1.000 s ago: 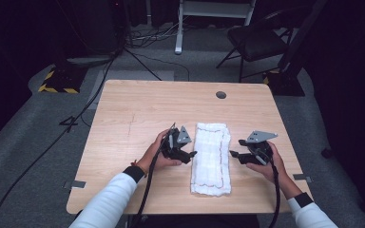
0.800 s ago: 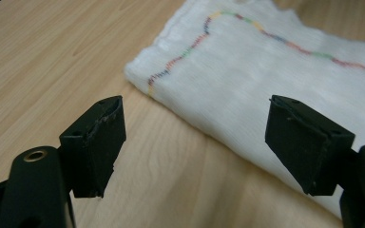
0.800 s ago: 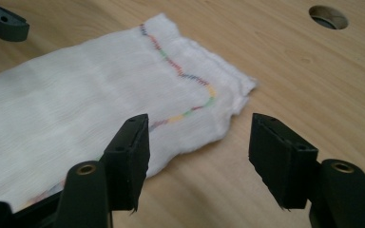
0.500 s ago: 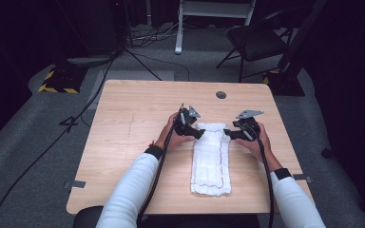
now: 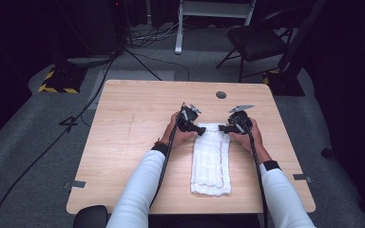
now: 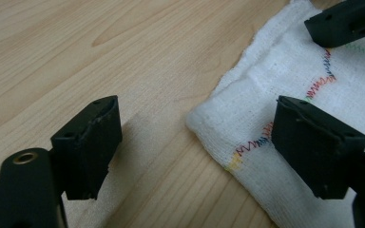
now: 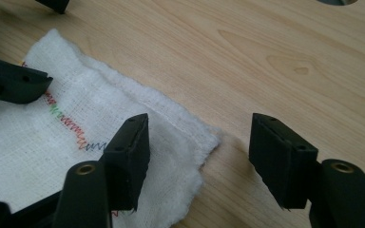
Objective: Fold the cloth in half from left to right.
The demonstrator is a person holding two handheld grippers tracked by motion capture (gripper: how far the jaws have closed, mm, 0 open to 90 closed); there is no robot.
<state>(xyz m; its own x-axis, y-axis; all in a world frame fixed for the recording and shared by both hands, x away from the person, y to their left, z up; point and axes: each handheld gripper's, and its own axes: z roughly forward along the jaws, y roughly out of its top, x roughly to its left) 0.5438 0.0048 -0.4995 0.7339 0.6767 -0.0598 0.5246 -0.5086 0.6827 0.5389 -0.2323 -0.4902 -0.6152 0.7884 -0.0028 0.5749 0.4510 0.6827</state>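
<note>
A white folded cloth (image 5: 211,161) with coloured zigzag stitching lies lengthwise on the wooden table (image 5: 138,123). My left gripper (image 5: 200,129) is low at the cloth's far left corner. Its jaws have just been opening; in the left gripper view (image 6: 199,142) they straddle that corner (image 6: 247,118) without pressing it. My right gripper (image 5: 222,128) is at the far right corner, also open (image 7: 204,159), with the cloth's corner (image 7: 180,137) between its jaws. The two grippers face each other across the cloth's far edge, and each gripper view catches a jaw tip of the other gripper.
A round cable hole (image 5: 221,94) sits in the table just beyond the grippers. Bare wood lies left and right of the cloth. A chair (image 5: 261,40) and floor cables stand beyond the table's far edge.
Both hands have moved away from the person, from beside the cloth's middle to its far corners, and come lower. The cloth has not shifted.
</note>
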